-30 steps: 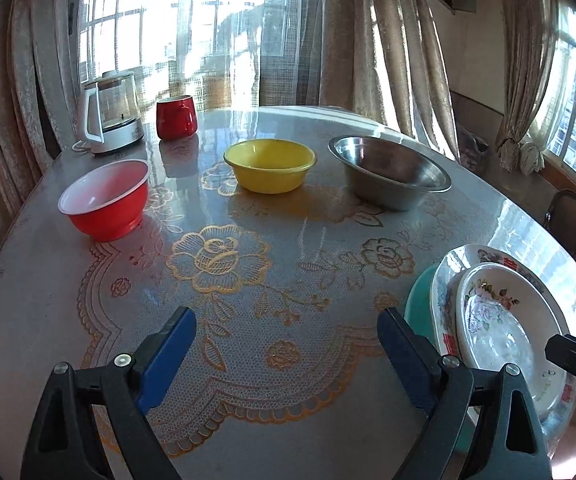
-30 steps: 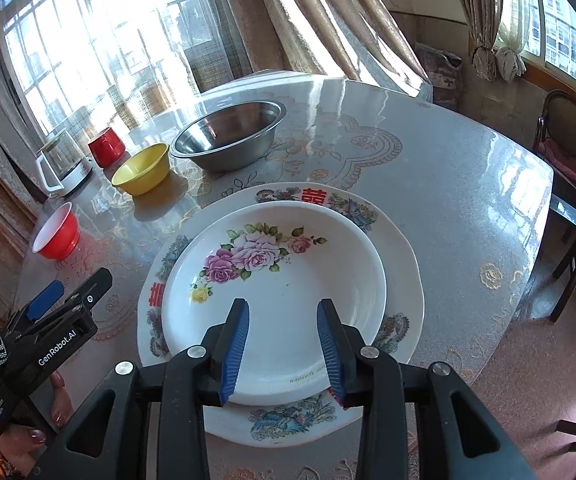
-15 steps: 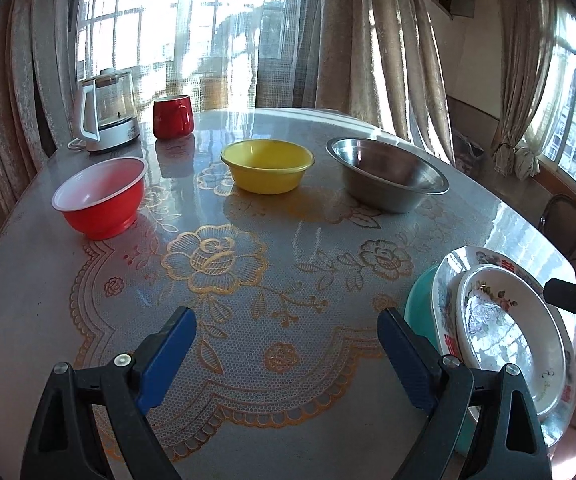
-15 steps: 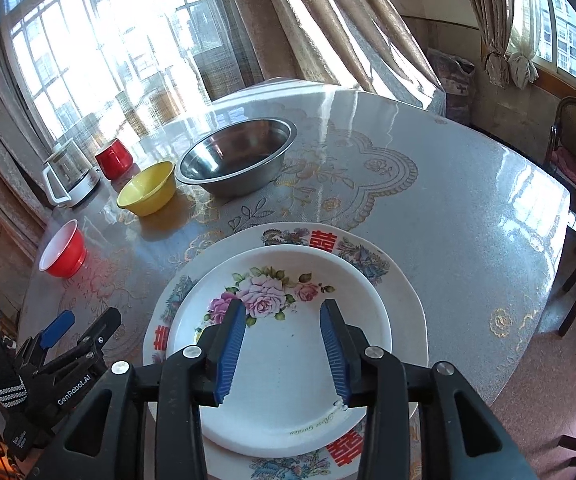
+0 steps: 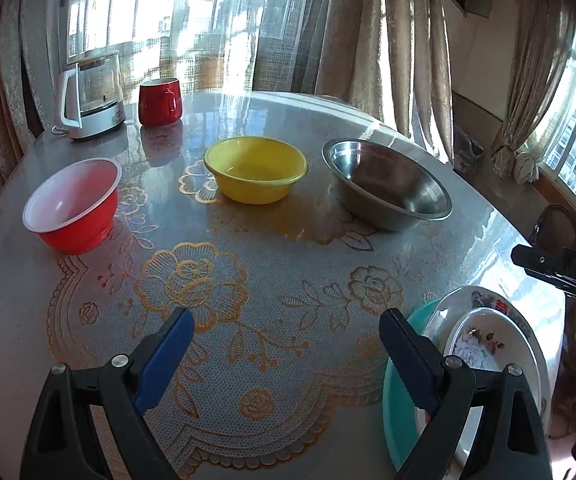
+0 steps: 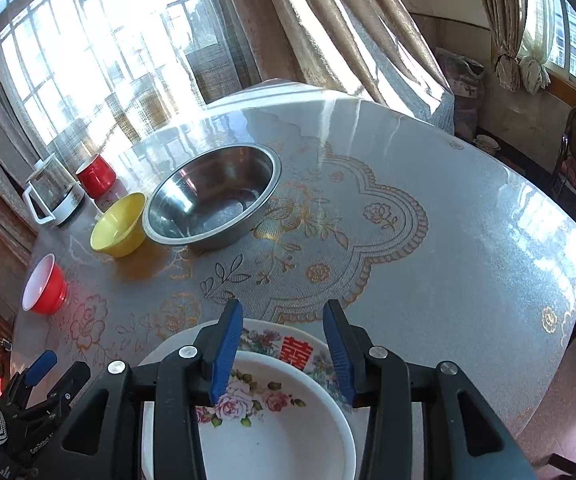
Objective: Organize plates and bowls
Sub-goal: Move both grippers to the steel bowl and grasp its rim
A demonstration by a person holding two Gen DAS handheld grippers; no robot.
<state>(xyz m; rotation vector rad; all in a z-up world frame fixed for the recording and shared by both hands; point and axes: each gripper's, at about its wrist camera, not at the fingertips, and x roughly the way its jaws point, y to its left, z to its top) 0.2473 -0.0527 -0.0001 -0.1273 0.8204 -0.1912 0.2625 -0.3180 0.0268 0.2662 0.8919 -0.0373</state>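
left wrist view, l to r: red bowl (image 5: 72, 203) at 10 o'clock, upright, empty. kettle (image 5: 89, 94) + red mug (image 5: 159, 101) behind it at 11, near the far edge, not task items. yellow bowl (image 5: 255, 169) at 12, steel bowl (image 5: 386, 183) at 1, all 3 bowls apart from each other in a row on the table (image 5: 247, 344). at 4 o'clock the plate stack: teal plate (image 5: 396, 412) at the bottom, big floral plate (image 5: 484, 300) on it, small floral plate (image 5: 484, 348) on top, near the table edge.

left gripper (image 5: 285, 354) hangs over bare cloth, fingers wide, nothing between them. right gripper (image 6: 283, 346) sits above the near rim of the plate stack; its jaws have just been opening, now a narrow-ish gap, pads touch nothing, no plate held. its black tip also pokes in at 3 o'clock in the left view.

step, my read: plates look stacked + done; both tools empty, so this is the switch over to the bowls. 3 bowls not nested yet.

next move prob: take 1 of the small bowls by its rim + set it in a bigger 1, steel bowl as base since it's widest. red at 10 suits the left gripper, already wide enough for a rim pinch. the right needs to clear the plates w/o clipping the top rim. steel wall is slick + sloped, so a pinch there may slip.
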